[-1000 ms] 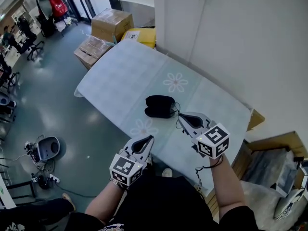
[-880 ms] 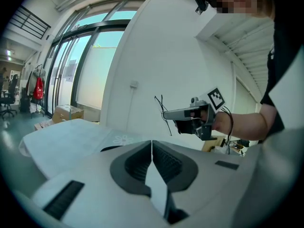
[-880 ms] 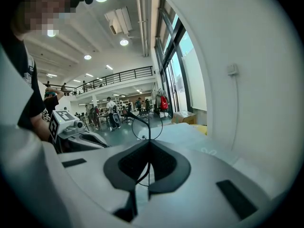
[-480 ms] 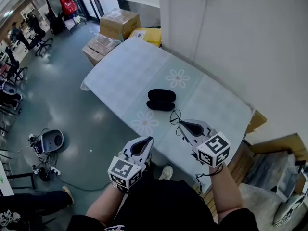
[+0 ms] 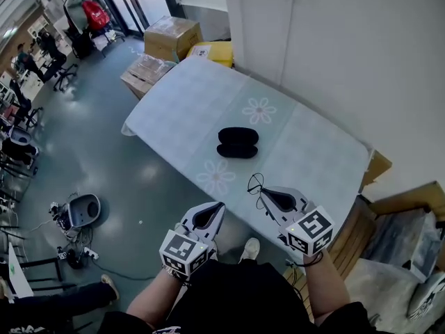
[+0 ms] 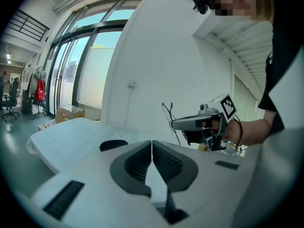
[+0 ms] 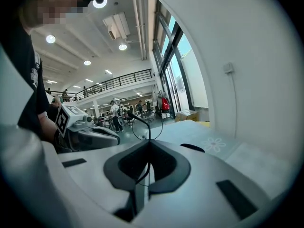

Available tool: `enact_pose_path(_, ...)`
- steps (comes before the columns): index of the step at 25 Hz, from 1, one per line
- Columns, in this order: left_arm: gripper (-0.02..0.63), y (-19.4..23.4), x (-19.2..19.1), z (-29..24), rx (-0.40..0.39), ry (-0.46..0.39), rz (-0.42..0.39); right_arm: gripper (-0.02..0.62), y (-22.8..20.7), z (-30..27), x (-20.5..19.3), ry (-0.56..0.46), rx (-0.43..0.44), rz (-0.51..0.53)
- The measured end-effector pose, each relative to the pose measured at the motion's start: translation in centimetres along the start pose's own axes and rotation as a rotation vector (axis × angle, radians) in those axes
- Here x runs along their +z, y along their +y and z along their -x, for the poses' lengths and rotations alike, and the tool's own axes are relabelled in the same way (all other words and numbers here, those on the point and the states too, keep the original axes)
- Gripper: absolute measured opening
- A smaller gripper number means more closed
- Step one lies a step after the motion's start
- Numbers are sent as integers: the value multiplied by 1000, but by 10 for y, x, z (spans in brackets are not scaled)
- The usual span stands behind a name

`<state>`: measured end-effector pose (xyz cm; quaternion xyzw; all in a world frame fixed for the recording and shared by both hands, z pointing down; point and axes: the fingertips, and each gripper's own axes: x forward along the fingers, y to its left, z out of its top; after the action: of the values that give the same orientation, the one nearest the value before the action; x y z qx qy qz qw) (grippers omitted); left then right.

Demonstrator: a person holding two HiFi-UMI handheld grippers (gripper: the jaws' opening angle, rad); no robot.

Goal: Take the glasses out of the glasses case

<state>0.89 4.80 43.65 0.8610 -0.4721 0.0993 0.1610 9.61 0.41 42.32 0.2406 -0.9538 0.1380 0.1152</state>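
A black glasses case lies open on the pale flowered table, also seen as a dark shape in the left gripper view and the right gripper view. My right gripper is shut on thin wire-framed glasses, held in the air over the table's near edge, well short of the case. One round lens rim sticks up past the jaws. My left gripper hangs shut and empty, off the table's near side, left of the right one.
Cardboard boxes and a yellow box stand beyond the table's far left end. A white wall runs along the table's right side. A wooden crate sits at the right, and cables and a round device lie on the floor.
My right gripper has drawn back from the case towards me with the glasses in it. The left gripper stayed shut beside it. The case has not moved on the table.
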Motion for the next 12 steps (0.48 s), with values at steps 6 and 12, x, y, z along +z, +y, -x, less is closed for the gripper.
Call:
enact_pose_path(6,31,11,4,11,-54,-14,-22,25,19,-10,-2,-16,-50,-26)
enact_pose_path(12,31,26,10,28,-118,-28,-52,25,47,-21,3,-27,-105,-42)
